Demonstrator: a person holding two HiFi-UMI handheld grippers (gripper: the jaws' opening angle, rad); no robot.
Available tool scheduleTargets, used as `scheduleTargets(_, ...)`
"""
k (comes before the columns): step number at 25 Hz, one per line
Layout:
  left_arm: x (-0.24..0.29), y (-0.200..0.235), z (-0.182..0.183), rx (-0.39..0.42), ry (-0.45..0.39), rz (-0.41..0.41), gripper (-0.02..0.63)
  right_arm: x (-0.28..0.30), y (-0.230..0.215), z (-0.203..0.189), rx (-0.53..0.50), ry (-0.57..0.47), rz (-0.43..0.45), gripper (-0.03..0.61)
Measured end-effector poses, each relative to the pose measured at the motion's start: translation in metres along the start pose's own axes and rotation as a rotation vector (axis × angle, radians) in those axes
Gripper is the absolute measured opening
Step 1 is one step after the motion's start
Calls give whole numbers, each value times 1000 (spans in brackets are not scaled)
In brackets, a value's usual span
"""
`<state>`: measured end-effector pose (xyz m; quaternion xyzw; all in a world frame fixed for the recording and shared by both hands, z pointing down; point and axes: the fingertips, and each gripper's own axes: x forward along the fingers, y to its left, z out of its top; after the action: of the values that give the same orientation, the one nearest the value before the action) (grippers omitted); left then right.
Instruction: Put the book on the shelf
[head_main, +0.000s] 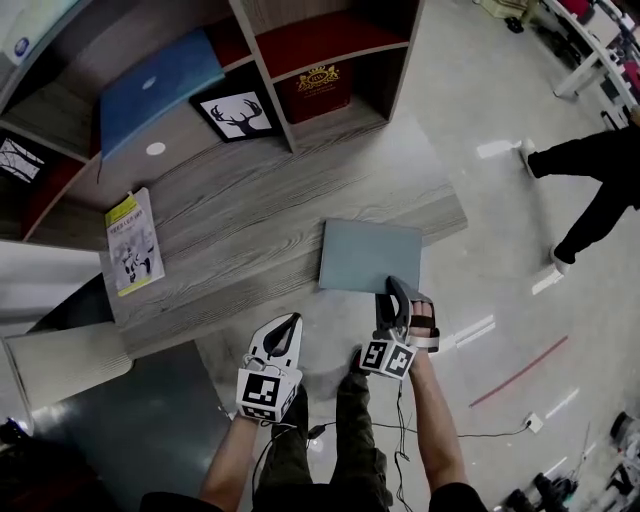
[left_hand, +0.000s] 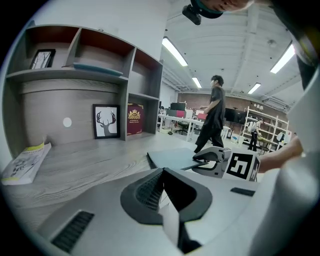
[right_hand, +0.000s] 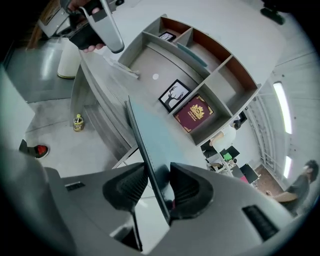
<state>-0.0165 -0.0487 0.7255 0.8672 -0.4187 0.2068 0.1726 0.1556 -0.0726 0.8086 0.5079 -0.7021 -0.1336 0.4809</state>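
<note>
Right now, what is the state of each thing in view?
Grey book, closed, flat on desk edge.
Right hand-held gripper, shut on it.
Left hand-held gripper, shut, empty.
Yellow booklet, closed, lying flat.
Deer picture, standing upright.
Maroon book, upright in shelf.

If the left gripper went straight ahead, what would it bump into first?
The left gripper would probably meet the wooden desk first, beside the grey book, though depth is unclear.
</note>
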Motion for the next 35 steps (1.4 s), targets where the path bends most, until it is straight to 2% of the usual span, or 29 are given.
scheduleTargets(8, -13, -1, 15, 4, -19, 8, 6, -15, -21, 15, 54, -20, 1, 120)
scheduleTargets(13, -28, 1, 30, 10, -42, 20, 6, -27, -39, 25, 147, -56, -19, 92)
scheduleTargets(20, -53, 0, 54, 18, -88, 39, 6, -48, -67, 35, 389, -77, 4, 78)
scheduleTargets(27, -74, -8, 74, 29, -124, 49, 6, -65, -69, 35, 716, -93, 104, 77)
scheduleTargets(31, -85, -12, 85, 36, -140, 52, 6, -83, -66, 39, 828, -112, 127, 77)
scheduleTargets(35, -93, -18, 96, 43, -156, 52, 6, -104, -75, 47, 894, -148, 124, 75)
